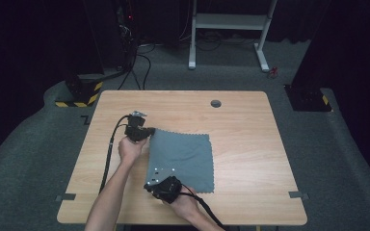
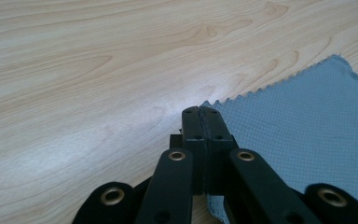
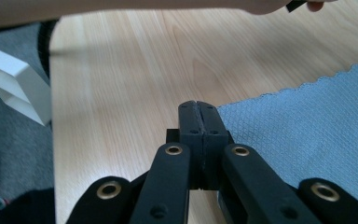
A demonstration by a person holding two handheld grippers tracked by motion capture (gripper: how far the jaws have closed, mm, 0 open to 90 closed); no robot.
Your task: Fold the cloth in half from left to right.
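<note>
A grey-blue cloth (image 1: 185, 161) with zigzag edges lies spread on the wooden table (image 1: 250, 139). My left gripper (image 1: 149, 131) is at the cloth's far left corner. In the left gripper view its jaws (image 2: 199, 109) are pressed together with the cloth (image 2: 307, 121) corner pinched between them. My right gripper (image 1: 150, 185) is at the near left corner. In the right gripper view it (image 3: 198, 105) is likewise shut on the cloth (image 3: 307, 121) edge. The cloth's left side looks slightly raised off the wood.
A round cable hole (image 1: 216, 103) sits near the table's far edge. Tape strips mark the left (image 1: 66, 197) and right (image 1: 298, 195) front edges. A white desk frame (image 1: 229, 21) stands on the carpet behind. A forearm (image 3: 121, 7) crosses the top of the right gripper view.
</note>
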